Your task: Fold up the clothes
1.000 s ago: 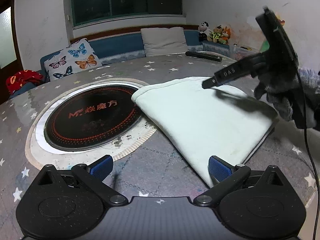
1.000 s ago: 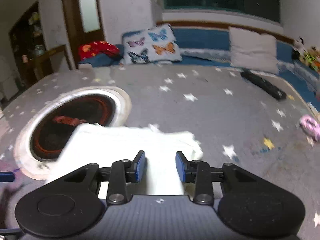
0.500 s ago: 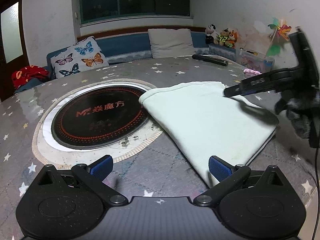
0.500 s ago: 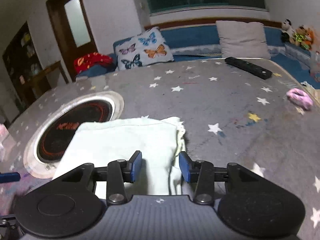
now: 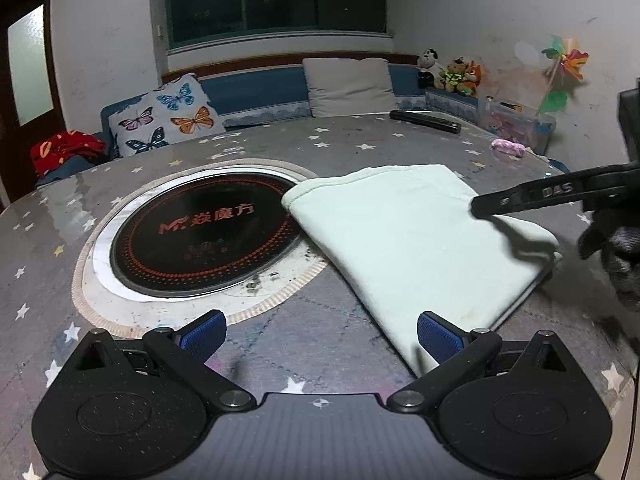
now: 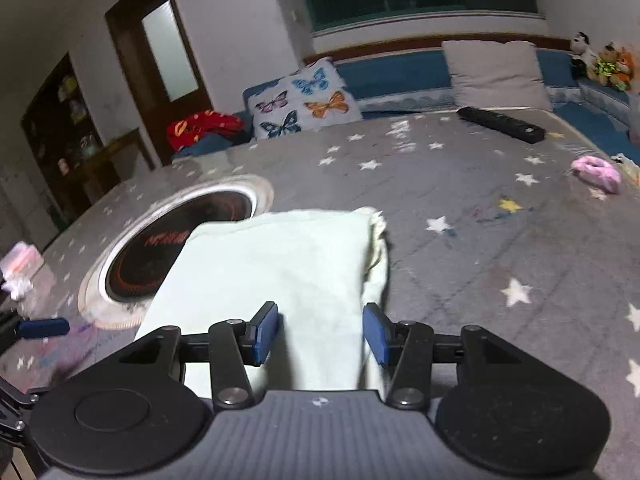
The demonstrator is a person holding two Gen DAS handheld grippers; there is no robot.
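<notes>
I tilt both my grippers downward over the round table (image 5: 360, 148), which wears a grey cloth with white stars. My left gripper (image 5: 318, 334) hangs low at the near edge with its blue pads spread wide and nothing between them; the right-hand pad sits just over the near corner of the folded cloth (image 5: 408, 240) without pinching it.

The folded cloth, pale green and doubled into a flat rectangle, lies on the table at about two o'clock from my left pads. Its far left corner overlaps the rim of the black cooktop (image 5: 204, 236) set into the table's middle, at eleven o'clock from my left gripper.

My right gripper (image 6: 320, 334) points down along the cloth's length from its near end. Its jaws are opening; the cloth (image 6: 276, 264) lies beneath the gap and the pads do not press on it. From my left camera, one of its black fingers (image 5: 532, 196) reaches in from three o'clock, low over the cloth's right side, with a gloved hand (image 5: 616, 248) behind it.

Farther off at one o'clock lie a black remote (image 6: 502, 124) and a small pink thing (image 6: 596, 174), well apart from the cloth.
</notes>
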